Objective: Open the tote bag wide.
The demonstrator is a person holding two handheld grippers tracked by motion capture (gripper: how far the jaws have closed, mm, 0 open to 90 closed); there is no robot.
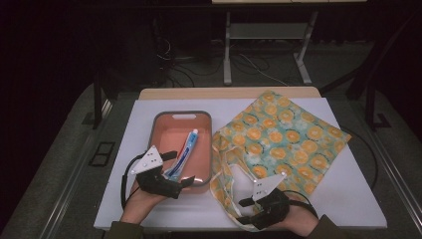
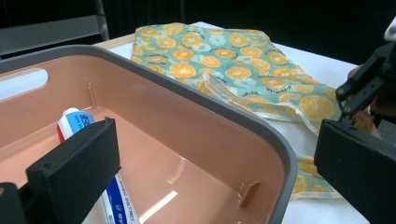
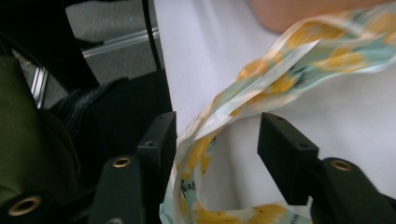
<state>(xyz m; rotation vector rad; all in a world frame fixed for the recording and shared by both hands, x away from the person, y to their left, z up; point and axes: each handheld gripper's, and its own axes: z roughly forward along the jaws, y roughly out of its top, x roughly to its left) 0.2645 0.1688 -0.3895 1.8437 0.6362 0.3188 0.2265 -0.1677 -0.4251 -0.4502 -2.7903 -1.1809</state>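
Orange-print bag (image 1: 281, 134) lies flat on the white bench (image 1: 348, 199), beside the pink tub (image 1: 161, 134). Its strap (image 3: 210, 126) runs between the jaws of the right tool (image 3: 215, 140), which are apart and not squeezing it. Left tool (image 2: 210, 158) is wide apart across the tub's rim. A toothpaste tube (image 1: 185, 149) lies in the tub.

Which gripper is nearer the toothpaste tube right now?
Left. The left gripper straddles the near wall of the basin, one jaw beside the toothpaste tube. The right gripper is at the bag strap, outside the basin.
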